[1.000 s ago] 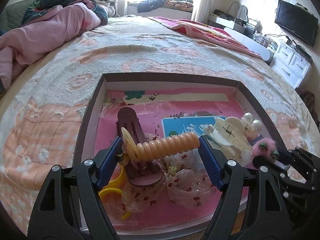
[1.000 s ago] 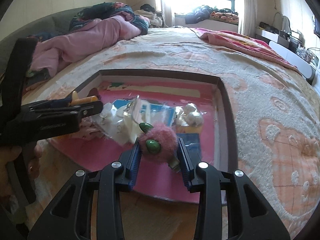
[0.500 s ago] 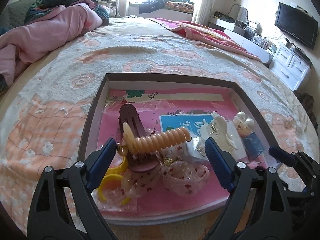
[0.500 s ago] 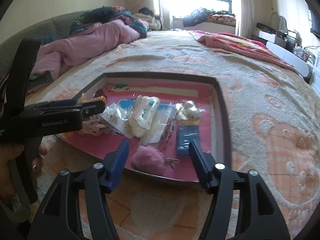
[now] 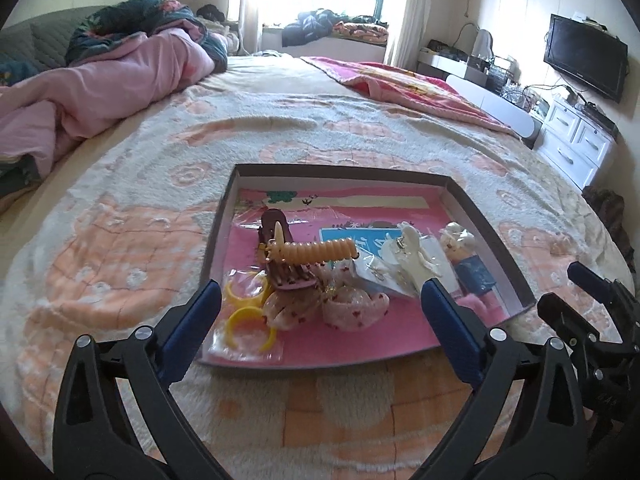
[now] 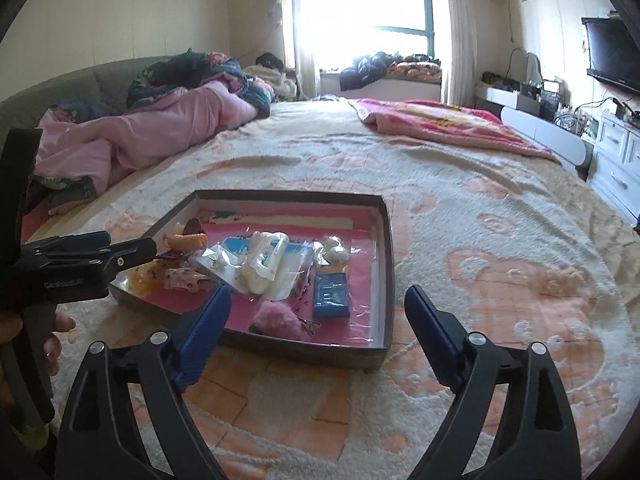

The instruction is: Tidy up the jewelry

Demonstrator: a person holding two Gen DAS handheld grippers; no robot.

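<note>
Both my claws are spreading wide with nothing between the pads: the left claw (image 5: 322, 316) hangs over the near edge of the tray (image 5: 482, 216), and the right claw (image 6: 318, 334) hangs just off the tray's near right corner. Neither has hold of anything.

The jewelry sits in that shallow dark-rimmed tray on the bed (image 5: 120, 240). Toward the near left corner lie two yellow rings (image 5: 248, 308) in a clear sleeve. Behind them the peach spiral hair tie (image 5: 320, 250) lies across the maroon claw clip (image 5: 280, 256), with two sheer spotted scrunchies (image 5: 328, 304) just in front. The white hair clip (image 5: 408, 256) rests on clear packets mid-tray, the pearl piece (image 6: 334, 252) is toward the right edge, the blue card (image 6: 330, 300) lies nearer me along that side, and the pink pompom clip (image 6: 280, 320) is against the near edge.

I judge this the let-go-and-clear step, and everything seems already inside. To do it well, I should lift both claws clear with the pads well apart, so no pad snags the pompom's fluff or the slippery sleeves. The left should pull away from the near rim rather than across it; the tray looks light and would slide easily on the fuzzy blanket (image 6: 500, 280).
</note>
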